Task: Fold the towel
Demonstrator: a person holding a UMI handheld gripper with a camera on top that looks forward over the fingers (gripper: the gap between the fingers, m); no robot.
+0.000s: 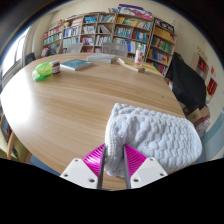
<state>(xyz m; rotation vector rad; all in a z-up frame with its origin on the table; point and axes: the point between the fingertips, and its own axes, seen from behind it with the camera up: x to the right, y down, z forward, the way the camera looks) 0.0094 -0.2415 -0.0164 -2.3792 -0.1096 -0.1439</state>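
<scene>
Towel (152, 136) bunched at near edge of round wooden surface (70, 100), just ahead of us. Gripper (114, 160) jaws spread, one towel corner lying between pink pads (95, 158); we judge we're lining up on that corner to begin fold.

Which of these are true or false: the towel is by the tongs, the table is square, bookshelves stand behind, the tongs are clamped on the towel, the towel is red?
The towel lies just ahead of the tongs: true.
The table is square: false, it is round.
Bookshelves stand beyond the table: true.
The tongs are clamped on the towel: false, they are open, with nothing between them.
The towel is red: false, it is whitish.
</scene>
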